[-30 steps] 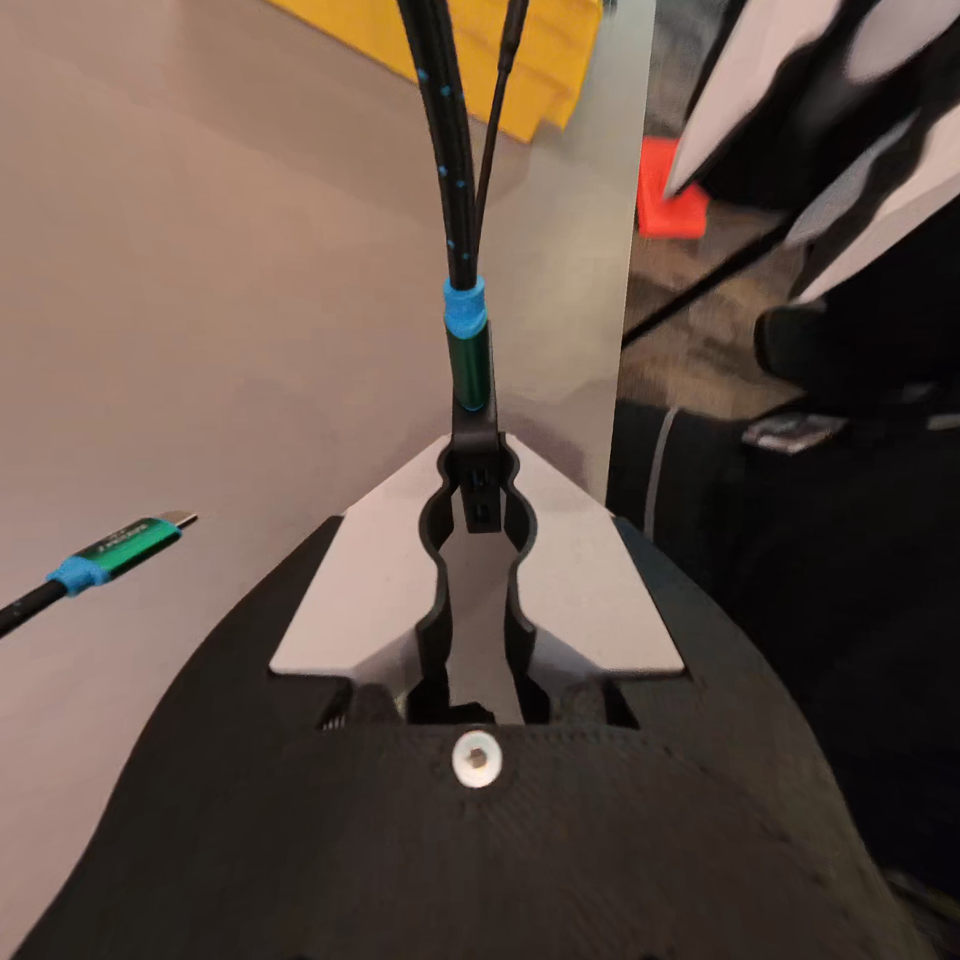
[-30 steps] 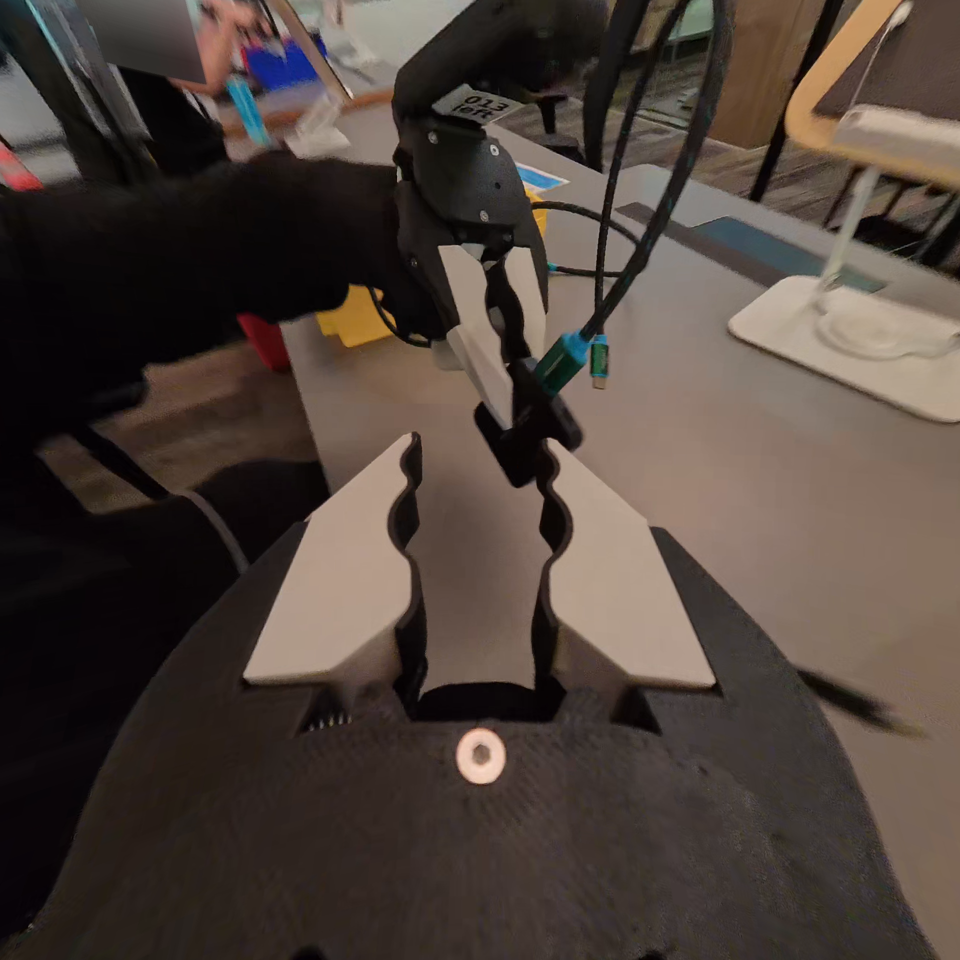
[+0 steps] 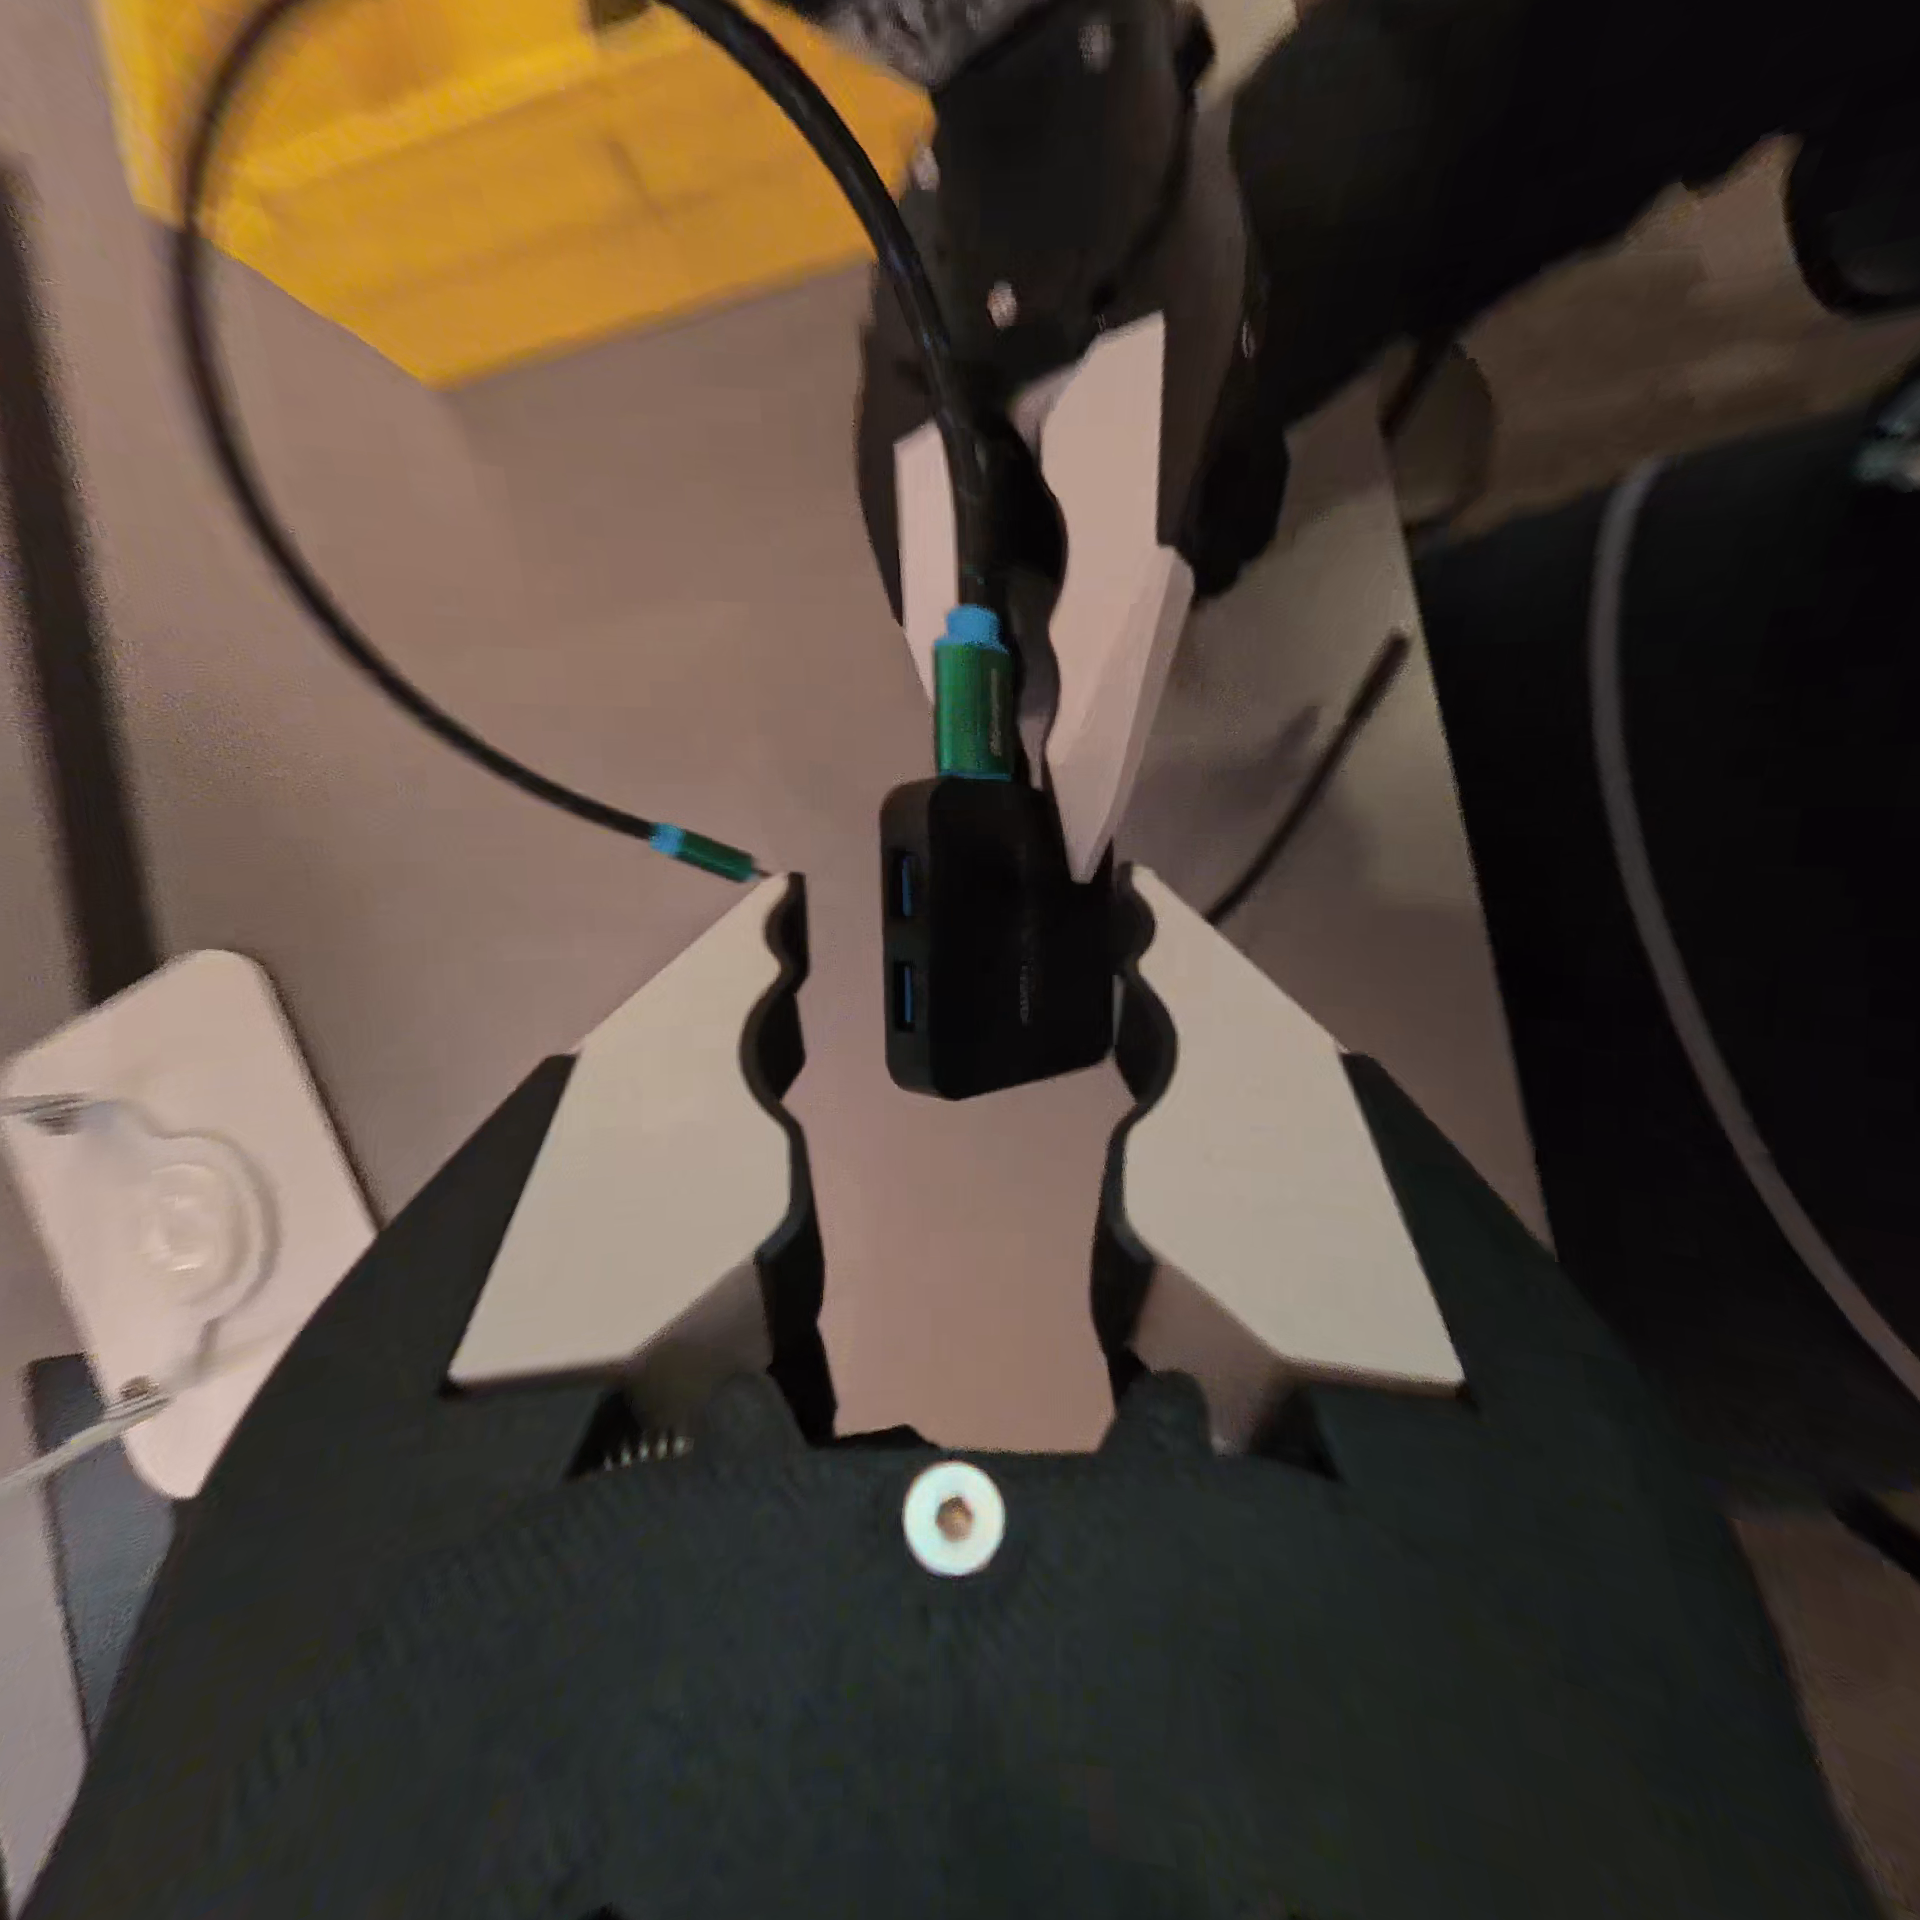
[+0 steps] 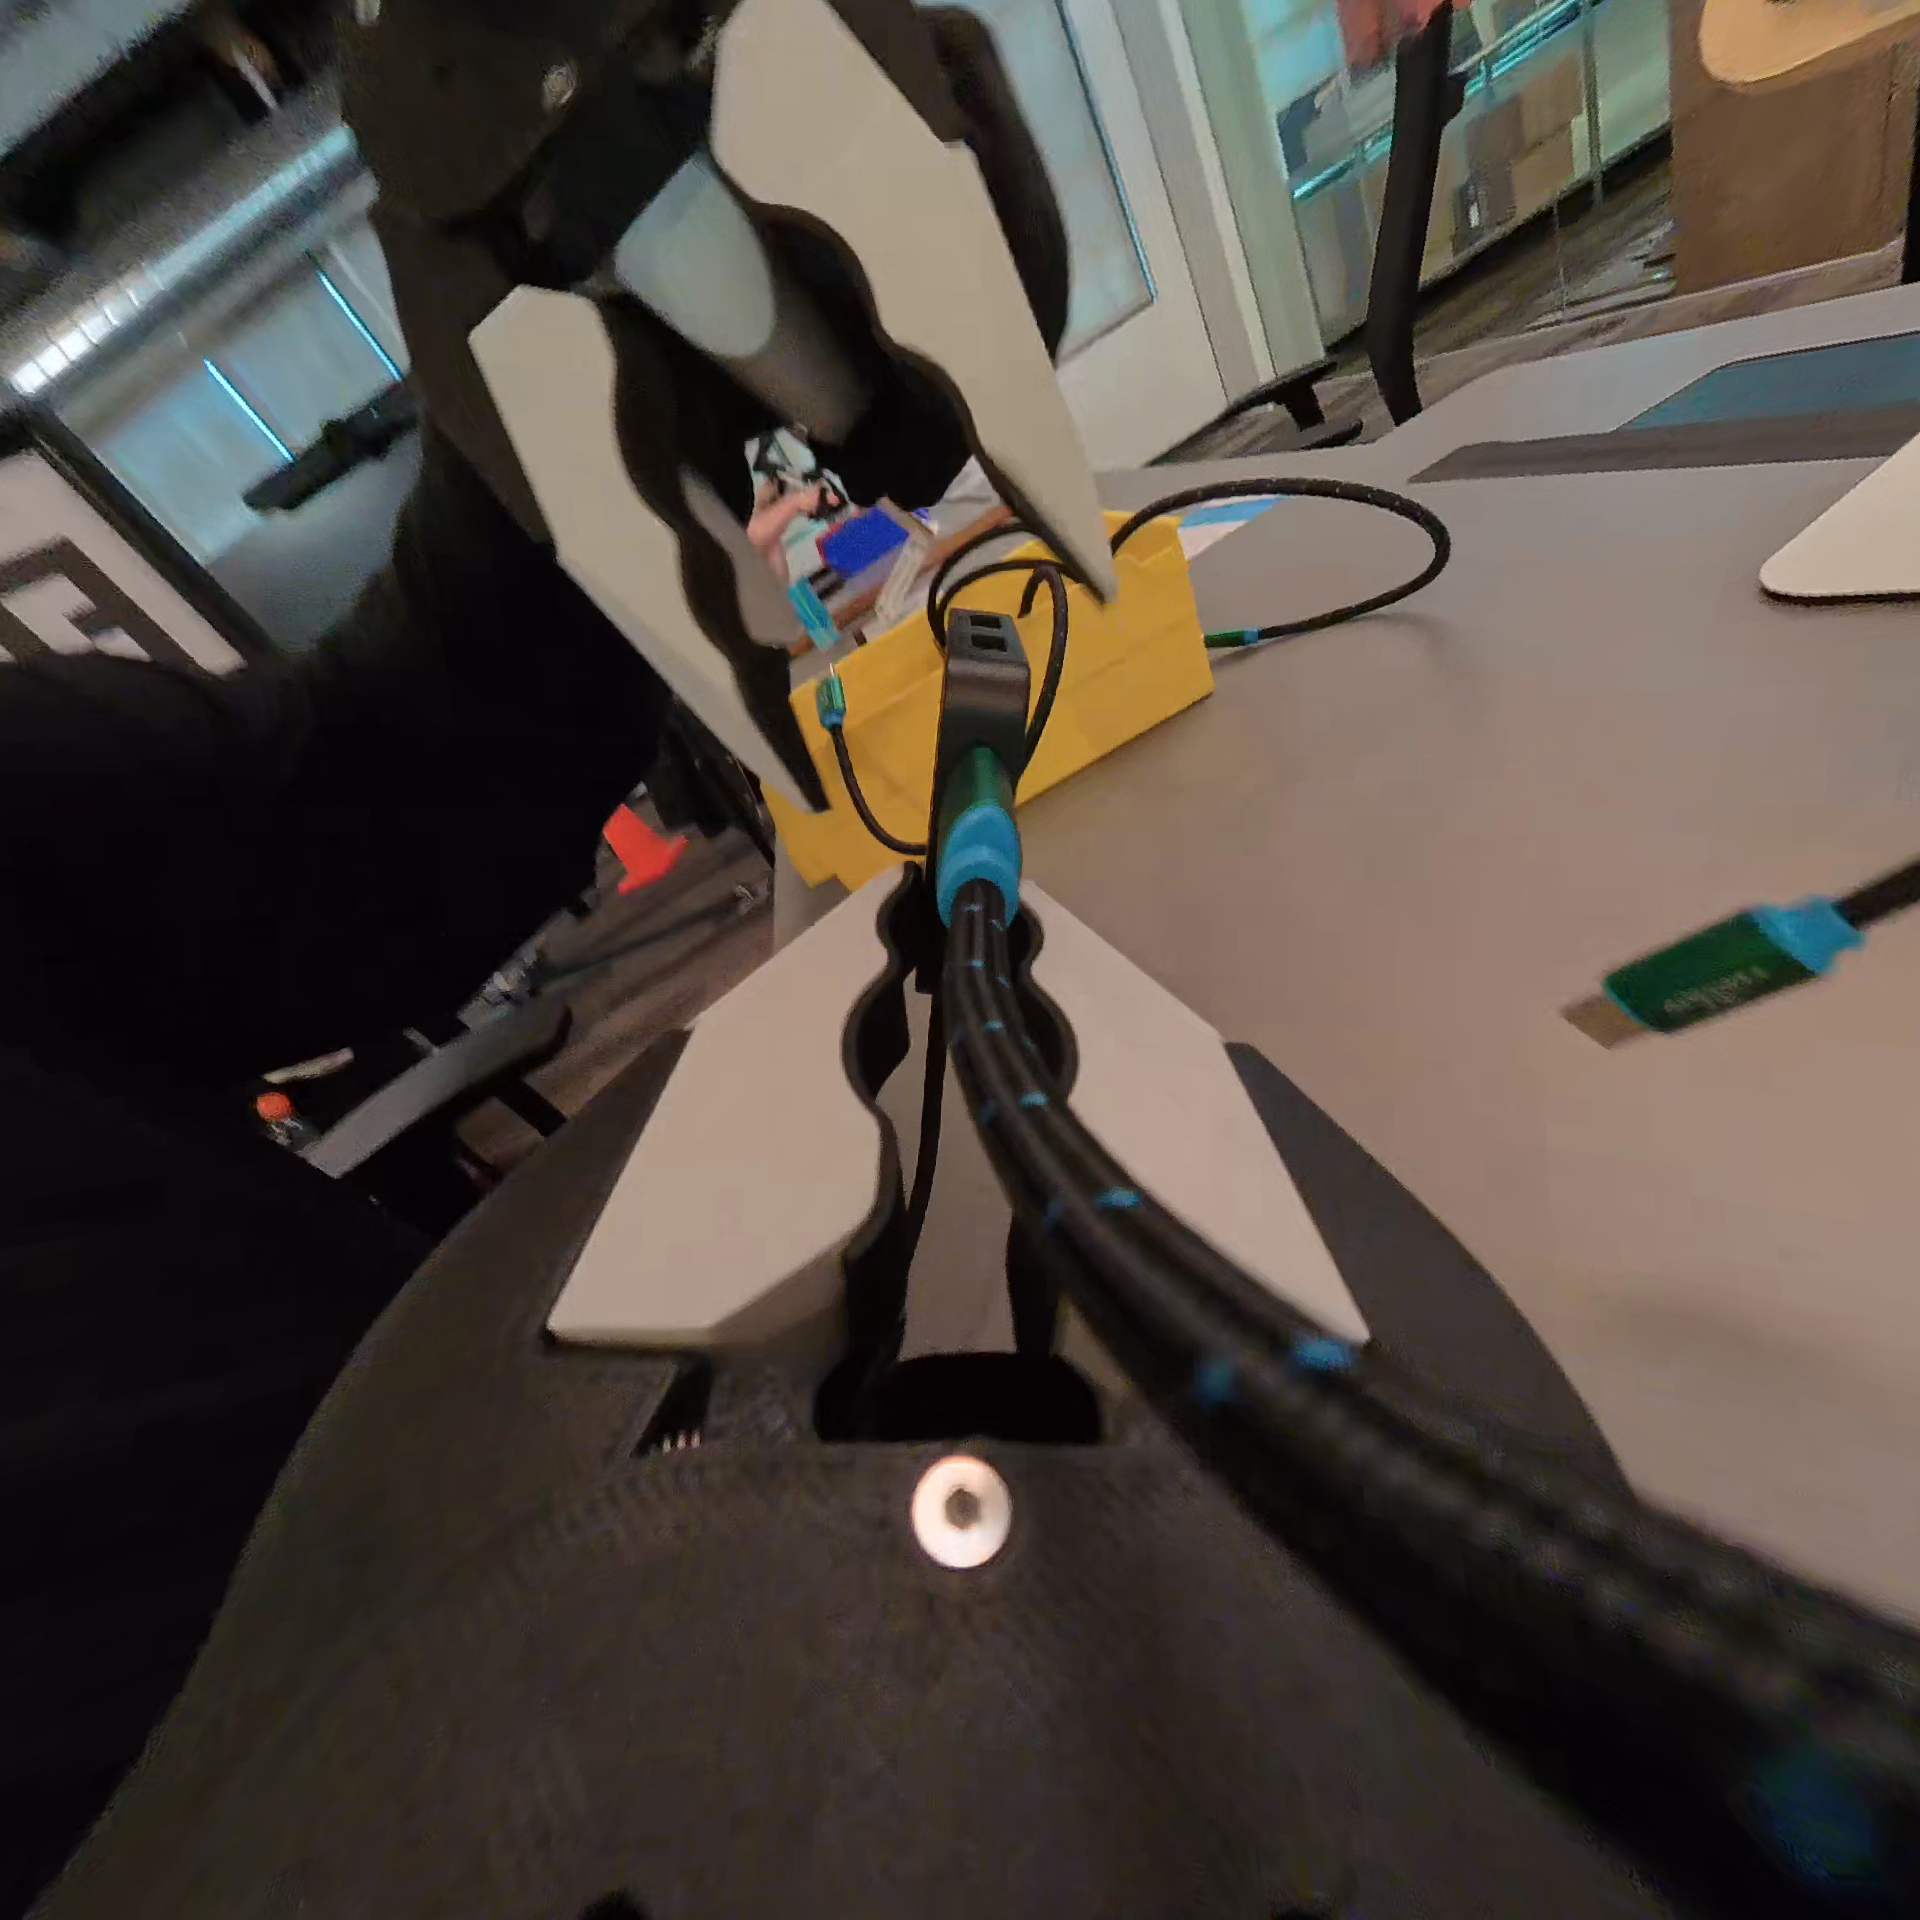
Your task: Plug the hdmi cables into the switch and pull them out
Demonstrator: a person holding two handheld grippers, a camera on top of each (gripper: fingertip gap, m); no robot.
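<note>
In the left wrist view my left gripper (image 3: pixel 961 883) is open, its fingers spread on either side of the black switch (image 3: pixel 997 956). A green hdmi plug with a blue collar (image 3: pixel 971 717) sits in the switch's far end. My right gripper (image 4: pixel 966 914) is shut on that plug's braided cable (image 4: pixel 997 1049) just behind the collar, and the switch (image 4: pixel 982 665) hangs from the plug beyond its tips. The switch's thin lead also runs between the right fingers. The right gripper also shows in the left wrist view (image 3: pixel 1039 727). The open left gripper (image 4: pixel 951 696) shows around the switch.
A second green plug (image 4: pixel 1714 977) lies loose on the grey table (image 4: pixel 1455 883); it also shows in the left wrist view (image 3: pixel 707 857). A yellow bin (image 4: pixel 1122 665) stands behind the switch. A white stand base (image 3: pixel 177 1143) lies at the left. The table edge drops off beside the grippers. The grippers are tip to tip, or close to it.
My left gripper was shut on the switch and has opened and let go. My right gripper was open and has shut on the cable behind the plugged-in plug.
</note>
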